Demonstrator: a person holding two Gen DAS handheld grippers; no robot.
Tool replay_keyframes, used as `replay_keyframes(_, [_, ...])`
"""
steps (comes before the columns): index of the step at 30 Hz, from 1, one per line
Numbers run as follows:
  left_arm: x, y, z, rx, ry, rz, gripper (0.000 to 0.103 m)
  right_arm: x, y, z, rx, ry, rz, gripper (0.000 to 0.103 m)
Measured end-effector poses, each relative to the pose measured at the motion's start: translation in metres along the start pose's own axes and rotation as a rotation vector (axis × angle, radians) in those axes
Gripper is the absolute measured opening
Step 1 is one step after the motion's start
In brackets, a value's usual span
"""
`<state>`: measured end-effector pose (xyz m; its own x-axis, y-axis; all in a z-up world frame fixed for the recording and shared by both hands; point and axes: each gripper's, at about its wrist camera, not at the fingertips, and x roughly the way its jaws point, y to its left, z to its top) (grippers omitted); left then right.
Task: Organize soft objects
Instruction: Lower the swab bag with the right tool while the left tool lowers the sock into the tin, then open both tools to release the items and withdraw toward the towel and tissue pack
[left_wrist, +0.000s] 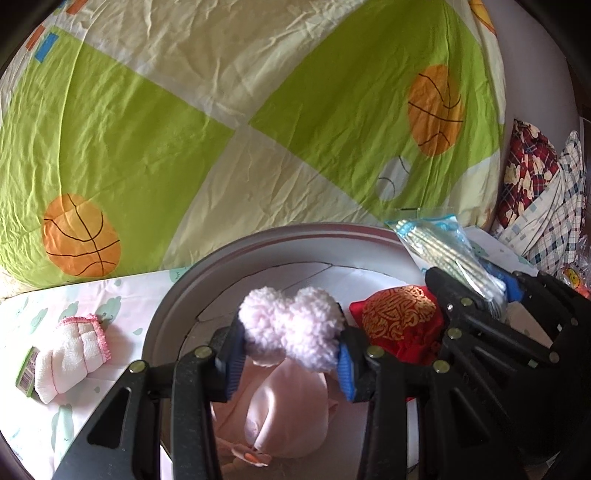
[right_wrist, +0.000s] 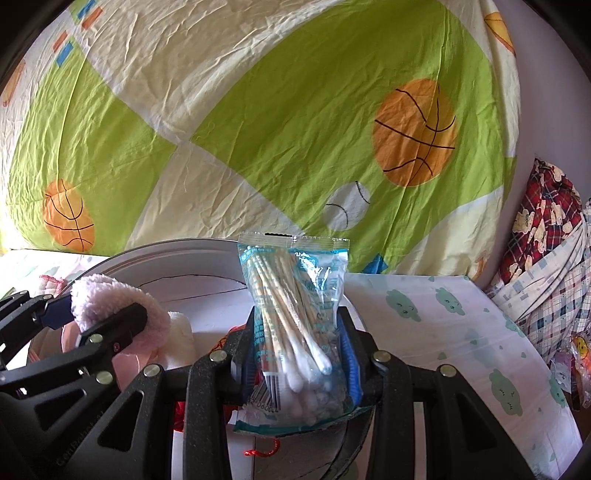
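Cotton quilt (left_wrist: 221, 110): green and cream, with printed basketballs; it stands like a wall beyond both grippers and closes the far side of the work place.

Sheet (right_wrist: 461, 325): white, with small green clouds; it lies under everything, so it is the floor for the sorting.

Round basin (left_wrist: 166, 317): grey rim, pale inside; it sits directly below and ahead of the two grippers. I judge it is the collecting place, because soft things already lie in it.

Pink garment (left_wrist: 288, 413): it rests in the basin, under the left gripper, folded loosely.

Red pouch (left_wrist: 399, 325): with gold pattern; it lies in the basin between the two grippers, to the right of the left one.

Left gripper (left_wrist: 291, 358): the blue pads are pressed on a fluffy pink piece (left_wrist: 291, 332), which bulges out over the fingers. It is held above the basin, I think in order to drop it on the garment.

Right gripper (right_wrist: 299, 354): clamped around a clear packet of cotton swabs (right_wrist: 295, 310); the packet stands upright between the pads, over the basin's right edge. Probably it goes inside too, or to another place; I cannot tell.

Pink-edged cloth (left_wrist: 74, 350): small and quilted, with a barcode label; it lies on the sheet, left of the left gripper and outside the basin, so it seems not yet sorted.
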<state>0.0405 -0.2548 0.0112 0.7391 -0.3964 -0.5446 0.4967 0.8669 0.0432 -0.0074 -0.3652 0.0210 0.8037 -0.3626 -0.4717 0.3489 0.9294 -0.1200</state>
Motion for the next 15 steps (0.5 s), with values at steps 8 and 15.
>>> replay_keyframes(8, [-0.009,0.017,0.002,-0.054,-0.048,0.06,0.083,-0.001,-0.009,0.002,0.059,-0.012,0.037,0.065])
replay_keyframes(15, [-0.038,0.039,0.008,-0.133,-0.15,0.077,0.103,-0.039,-0.039,0.01,0.222,-0.212,0.026,0.087])
